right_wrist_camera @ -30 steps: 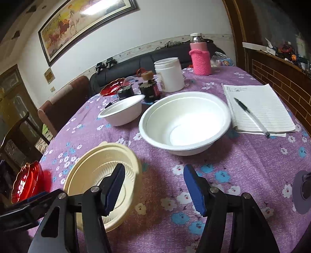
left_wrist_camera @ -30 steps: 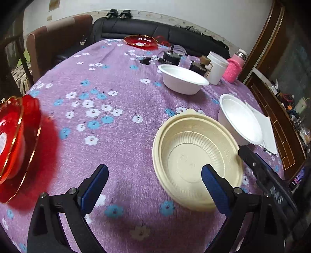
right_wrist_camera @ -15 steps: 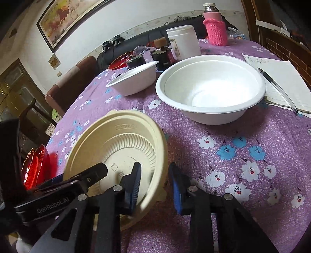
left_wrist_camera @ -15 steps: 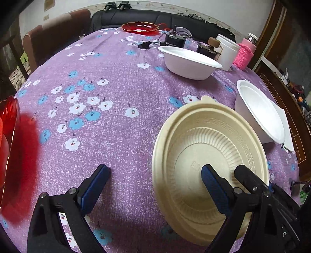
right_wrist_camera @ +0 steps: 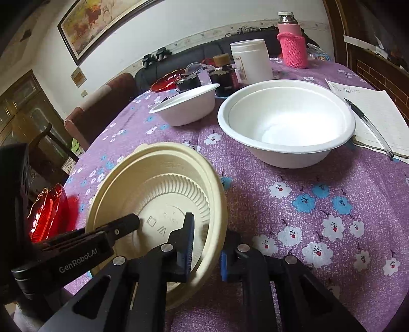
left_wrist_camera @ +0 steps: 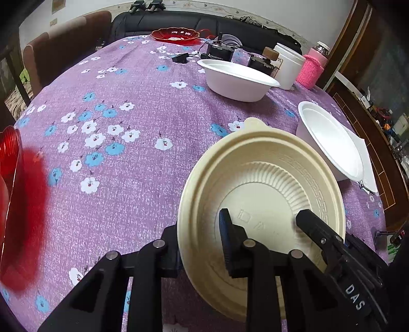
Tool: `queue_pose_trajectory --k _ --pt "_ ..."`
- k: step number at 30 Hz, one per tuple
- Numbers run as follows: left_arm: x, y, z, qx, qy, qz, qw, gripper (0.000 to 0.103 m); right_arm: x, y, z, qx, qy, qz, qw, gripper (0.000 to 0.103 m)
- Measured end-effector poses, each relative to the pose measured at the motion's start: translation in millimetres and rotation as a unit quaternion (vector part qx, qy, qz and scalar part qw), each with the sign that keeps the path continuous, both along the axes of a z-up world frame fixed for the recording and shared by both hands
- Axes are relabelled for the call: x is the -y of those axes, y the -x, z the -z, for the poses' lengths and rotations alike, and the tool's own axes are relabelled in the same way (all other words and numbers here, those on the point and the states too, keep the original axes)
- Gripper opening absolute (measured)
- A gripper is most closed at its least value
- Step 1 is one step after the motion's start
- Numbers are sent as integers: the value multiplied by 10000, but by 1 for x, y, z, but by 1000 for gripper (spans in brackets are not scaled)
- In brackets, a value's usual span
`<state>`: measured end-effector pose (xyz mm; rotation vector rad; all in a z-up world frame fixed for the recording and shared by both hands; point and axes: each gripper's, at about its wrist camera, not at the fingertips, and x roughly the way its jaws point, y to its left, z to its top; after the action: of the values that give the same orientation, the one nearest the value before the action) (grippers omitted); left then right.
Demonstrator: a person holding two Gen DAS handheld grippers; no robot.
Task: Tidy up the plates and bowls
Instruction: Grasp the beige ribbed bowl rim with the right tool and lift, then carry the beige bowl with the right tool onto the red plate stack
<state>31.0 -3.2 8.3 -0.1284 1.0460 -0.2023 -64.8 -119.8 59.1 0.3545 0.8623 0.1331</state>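
Observation:
A cream plastic bowl (left_wrist_camera: 268,184) (right_wrist_camera: 158,184) sits tilted on the purple flowered tablecloth (left_wrist_camera: 127,143). My left gripper (left_wrist_camera: 199,237) is closing on its near left rim, one finger outside the wall and one inside, pads against it. On the opposite rim, my right gripper (right_wrist_camera: 205,245) is closing the same way. Each wrist view shows a finger of the other gripper reaching into the bowl. Two white bowls (right_wrist_camera: 286,122) (right_wrist_camera: 186,107) stand beyond. A red plate (right_wrist_camera: 48,212) lies at the table's left edge, another (left_wrist_camera: 175,34) at the far end.
A white jar (left_wrist_camera: 288,66), a pink knitted bottle (left_wrist_camera: 313,69) and small black devices (left_wrist_camera: 219,52) crowd the far right. A notebook with a pen (right_wrist_camera: 370,120) lies beside the nearer white bowl. Chairs (left_wrist_camera: 66,40) and a black sofa (left_wrist_camera: 204,23) ring the table.
Both grippers came down and narrowed from wide open onto the cream bowl's rim, one on each side. The bowl now looks tilted and closer in both views.

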Motion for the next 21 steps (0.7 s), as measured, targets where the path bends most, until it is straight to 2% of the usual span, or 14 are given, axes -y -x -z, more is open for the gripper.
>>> queue_pose_trajectory --k 4,8,12,13,14,16,17,21 --pt "-4 2 0 -38 143 -2 9999 18 6 0 -1 20 -192 50 9998 16" --pt "-5 2 2 -27 84 -47 9999 18 17 8 -13 340 -461 228 9981 17" --pt "-5 1 2 -26 94 -51 9999 17 27 10 -16 381 -408 489 9972 18" --pt "-5 1 1 -26 93 -49 9999 17 26 9 -15 332 -369 503 9975 24" --pt "-5 1 1 -25 98 -49 9999 17 26 8 -14 283 -358 514 9976 37" --pt "-5 1 1 -23 111 -47 9999 17 24 7 -13 257 -441 472 9976 53" --pt "-6 1 1 -24 120 -45 9999 17 24 7 -13 279 -433 470 9976 56" --pt "-6 1 2 -20 135 -53 9999 17 25 8 -14 301 -294 552 9976 57"
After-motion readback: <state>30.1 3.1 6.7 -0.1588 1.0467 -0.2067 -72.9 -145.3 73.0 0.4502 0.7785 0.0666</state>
